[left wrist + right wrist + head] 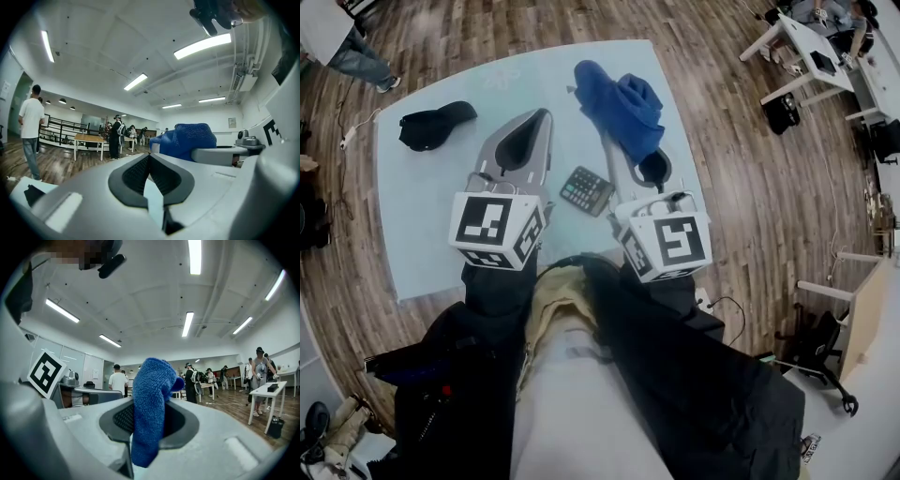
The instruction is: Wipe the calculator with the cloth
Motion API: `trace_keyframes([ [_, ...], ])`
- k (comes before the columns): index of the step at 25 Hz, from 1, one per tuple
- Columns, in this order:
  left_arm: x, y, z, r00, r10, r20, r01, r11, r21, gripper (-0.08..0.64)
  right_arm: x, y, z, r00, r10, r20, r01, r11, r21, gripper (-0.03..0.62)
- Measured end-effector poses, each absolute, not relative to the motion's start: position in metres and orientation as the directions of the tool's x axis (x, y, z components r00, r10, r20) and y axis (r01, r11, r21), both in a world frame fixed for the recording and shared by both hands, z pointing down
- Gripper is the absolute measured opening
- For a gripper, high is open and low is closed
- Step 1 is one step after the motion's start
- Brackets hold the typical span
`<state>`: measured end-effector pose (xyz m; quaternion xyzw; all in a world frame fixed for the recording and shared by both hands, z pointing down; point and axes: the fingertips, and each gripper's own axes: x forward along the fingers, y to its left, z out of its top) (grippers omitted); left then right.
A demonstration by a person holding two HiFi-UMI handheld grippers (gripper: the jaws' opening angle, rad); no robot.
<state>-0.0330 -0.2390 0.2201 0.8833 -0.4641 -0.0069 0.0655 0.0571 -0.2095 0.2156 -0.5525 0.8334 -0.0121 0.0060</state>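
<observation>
Dark sleeves (694, 375) lead to two grippers over a pale table (422, 234). Left gripper (149, 157): jaws closed tip to tip, nothing between them. Right gripper (150, 404): jaws clenched on a blue cloth (623, 103), which bunches beyond the jaw tips. Calculator (587, 190): flat on the table between the two grippers, not touched by cloth or jaws. Judged progress: cloth secured; no wiping contact at this moment; bringing the cloth down onto the keys remains.
</observation>
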Motion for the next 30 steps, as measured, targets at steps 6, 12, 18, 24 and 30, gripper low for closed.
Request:
trace_keyframes([
  [6,-0.029,-0.237,0.220,0.576,-0.816,0.044,-0.815,-0.569,0.113,-0.003,0.056,-0.210,0.215,-0.383,-0.924,0.006,-0.924,0.383,-0.015,0.099],
  [12,-0.023,-0.237,0.225,0.587,-0.808,0.056,-0.807,-0.578,0.123,-0.003,0.058,-0.208,0.219,-0.361,-0.932,0.034,-0.932,0.361,-0.006,0.098],
  [18,-0.020,-0.236,0.229,0.606,-0.793,0.053,-0.792,-0.596,0.131,-0.003,0.059,-0.205,0.220,-0.335,-0.942,0.034,-0.942,0.336,0.004,0.098],
  [24,-0.019,-0.234,0.237,0.613,-0.788,0.062,-0.787,-0.602,0.131,-0.003,0.064,-0.203,0.230,-0.317,-0.947,0.044,-0.948,0.317,-0.007,0.098],
  [30,-0.018,-0.236,0.239,0.611,-0.788,0.076,-0.789,-0.599,0.133,-0.003,0.065,-0.205,0.231,-0.314,-0.948,0.055,-0.949,0.314,-0.010,0.098],
])
